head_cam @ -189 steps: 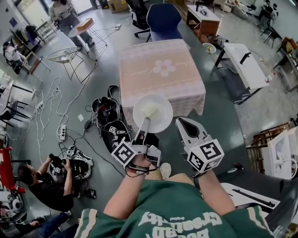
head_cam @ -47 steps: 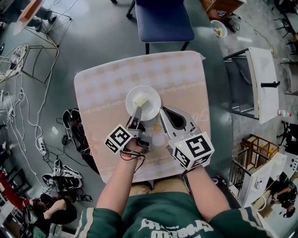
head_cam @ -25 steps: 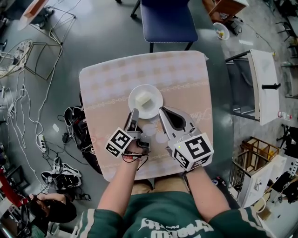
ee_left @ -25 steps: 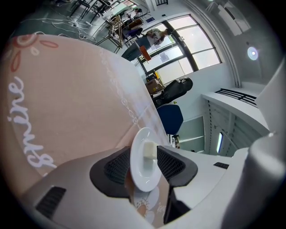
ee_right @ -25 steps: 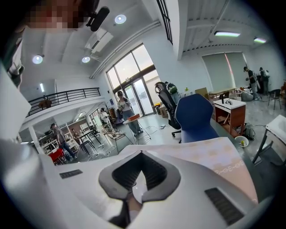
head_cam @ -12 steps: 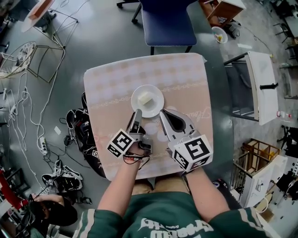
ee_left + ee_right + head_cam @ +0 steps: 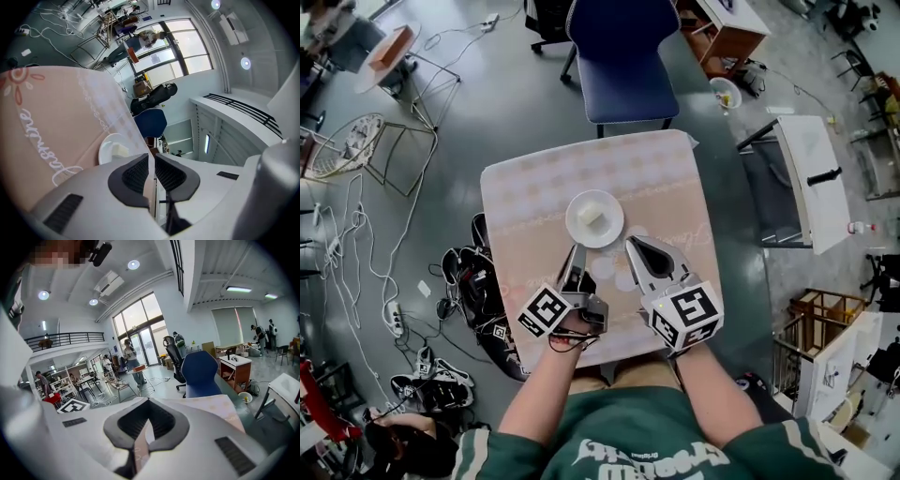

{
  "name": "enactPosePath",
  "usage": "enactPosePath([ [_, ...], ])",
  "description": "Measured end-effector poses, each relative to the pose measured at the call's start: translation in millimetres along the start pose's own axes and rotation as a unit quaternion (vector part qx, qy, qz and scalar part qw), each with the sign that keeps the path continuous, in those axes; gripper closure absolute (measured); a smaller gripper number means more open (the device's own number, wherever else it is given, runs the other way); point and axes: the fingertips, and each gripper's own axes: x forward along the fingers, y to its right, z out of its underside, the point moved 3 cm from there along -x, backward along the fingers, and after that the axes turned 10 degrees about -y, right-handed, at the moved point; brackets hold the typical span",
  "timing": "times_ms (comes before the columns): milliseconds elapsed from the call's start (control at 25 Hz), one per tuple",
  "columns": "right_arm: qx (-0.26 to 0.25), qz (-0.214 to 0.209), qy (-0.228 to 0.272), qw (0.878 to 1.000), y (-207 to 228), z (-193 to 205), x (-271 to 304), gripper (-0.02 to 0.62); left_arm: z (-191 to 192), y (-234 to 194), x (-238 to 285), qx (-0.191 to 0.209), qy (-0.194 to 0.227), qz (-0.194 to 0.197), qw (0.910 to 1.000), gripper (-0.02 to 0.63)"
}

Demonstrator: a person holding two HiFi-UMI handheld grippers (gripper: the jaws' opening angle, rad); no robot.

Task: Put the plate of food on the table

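Observation:
A white plate [image 7: 594,218] with a pale block of food [image 7: 592,216] rests flat near the middle of the pink-clothed table [image 7: 652,178]. My left gripper [image 7: 576,251] hovers just short of the plate's near rim, not touching it. Its jaws are closing, with only a narrow gap left and nothing between them. The left gripper view shows the plate [image 7: 110,148] beyond the left gripper [image 7: 151,156]. My right gripper [image 7: 634,242] is shut and empty, to the right of the plate's near edge. In its own view the right gripper [image 7: 148,401] points across the cloth toward the chair.
A blue chair [image 7: 619,56] stands at the table's far side. Black bags [image 7: 473,272] and cables lie on the floor to the left. A white desk [image 7: 811,178] stands to the right, and a wire stool [image 7: 347,141] at far left.
The left gripper has let go of the plate's rim and drawn back toward me, and its jaws have narrowed. The plate stays on the table. The right gripper has barely moved.

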Motion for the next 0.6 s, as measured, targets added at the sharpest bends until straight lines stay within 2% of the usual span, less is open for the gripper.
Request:
enactPosePath([
  [160, -0.002, 0.011, 0.004, 1.000, -9, -2, -18, 0.581, 6, 25, -15, 0.020, -0.015, 0.020, 0.9995, 0.563],
  [320, 0.002, 0.004, 0.013, 1.000, -24, -11, -32, 0.581, 8, 51, -29, 0.039, -0.020, 0.041, 0.9982, 0.595],
  [600, -0.035, -0.004, 0.030, 0.999, -52, -38, -53, 0.581, 4, 94, -53, 0.065, -0.033, 0.079, 0.9942, 0.595],
])
